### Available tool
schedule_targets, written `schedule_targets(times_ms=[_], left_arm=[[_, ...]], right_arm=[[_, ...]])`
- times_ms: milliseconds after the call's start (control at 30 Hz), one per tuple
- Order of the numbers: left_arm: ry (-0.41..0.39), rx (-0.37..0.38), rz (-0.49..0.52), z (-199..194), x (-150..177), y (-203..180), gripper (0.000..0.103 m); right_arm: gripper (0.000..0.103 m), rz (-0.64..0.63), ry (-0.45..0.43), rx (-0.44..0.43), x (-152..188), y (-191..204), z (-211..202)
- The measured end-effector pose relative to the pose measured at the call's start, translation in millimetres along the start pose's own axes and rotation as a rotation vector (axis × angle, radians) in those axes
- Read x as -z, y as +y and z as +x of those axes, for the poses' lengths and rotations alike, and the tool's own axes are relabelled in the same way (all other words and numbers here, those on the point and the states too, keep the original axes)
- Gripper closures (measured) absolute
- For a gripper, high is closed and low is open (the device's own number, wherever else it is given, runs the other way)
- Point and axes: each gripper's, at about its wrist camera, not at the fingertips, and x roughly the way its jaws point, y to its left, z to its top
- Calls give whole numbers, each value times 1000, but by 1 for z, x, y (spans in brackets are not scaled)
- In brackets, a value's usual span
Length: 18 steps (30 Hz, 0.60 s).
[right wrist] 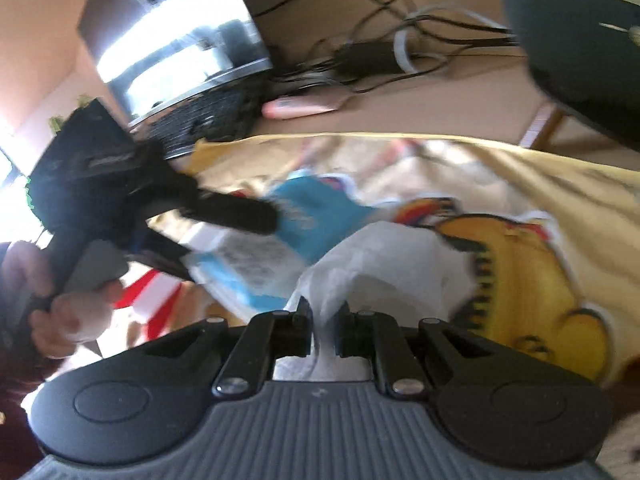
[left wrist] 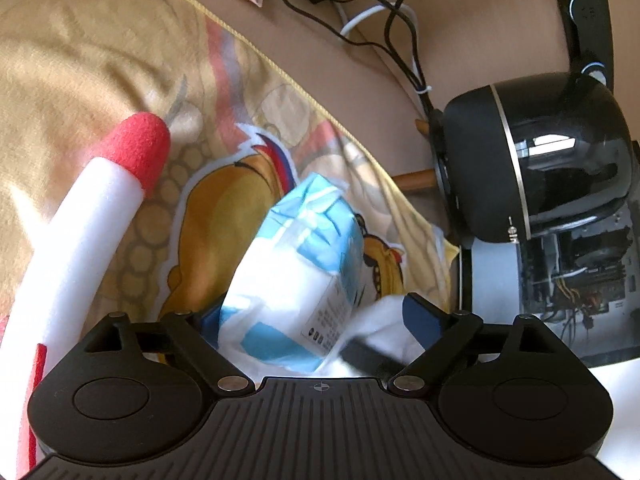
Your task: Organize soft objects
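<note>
A blue-and-white tissue pack lies on a yellow cartoon-print cloth. My left gripper is open wide, its blue-padded fingers straddling the pack's near end. The left pad is against the pack, and crumpled white bag material lies at the right pad. In the right wrist view, my right gripper is shut on a bunched part of that thin white bag. The left gripper shows there, held by a hand, with one finger above and one below the pack.
A white foam tube with a red tip curves along the left. A glossy black round device and an open computer case stand right of the cloth. Tangled cables, a keyboard and a pink object lie beyond.
</note>
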Motion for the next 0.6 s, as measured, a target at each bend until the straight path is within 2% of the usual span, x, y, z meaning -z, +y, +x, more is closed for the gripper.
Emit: schedule_targets(times_ms=[33,100,300,333,367,433,500,600], left_arm=[[8,-9,14,2,0,-2,30],[42,18,25,9,2,-6,43],[149,164,66,37,12,-27,46],[165,175,81,43,14,-32,45],[175,151,110,48,15,-38,41],[165,55,182,51,19,-49,14],[143,3,253,42,23,-58,10],[95,-66,356,12,28,-68,10]], right_arm=[[91,12,-17,11,0,-4,-6],[91,36,-59,33,-1,-12,-22],[91,97,-226,103,-12,-34,-82],[91,102,-252,112,-15,-36,-90],[91,102,-272,119,-17,-37,-95],[91,91,-302,135,-22,-35,-104],[91,76,-319,146,-26,-31,-109],[91,50,-305,135,-33,-25,-101]])
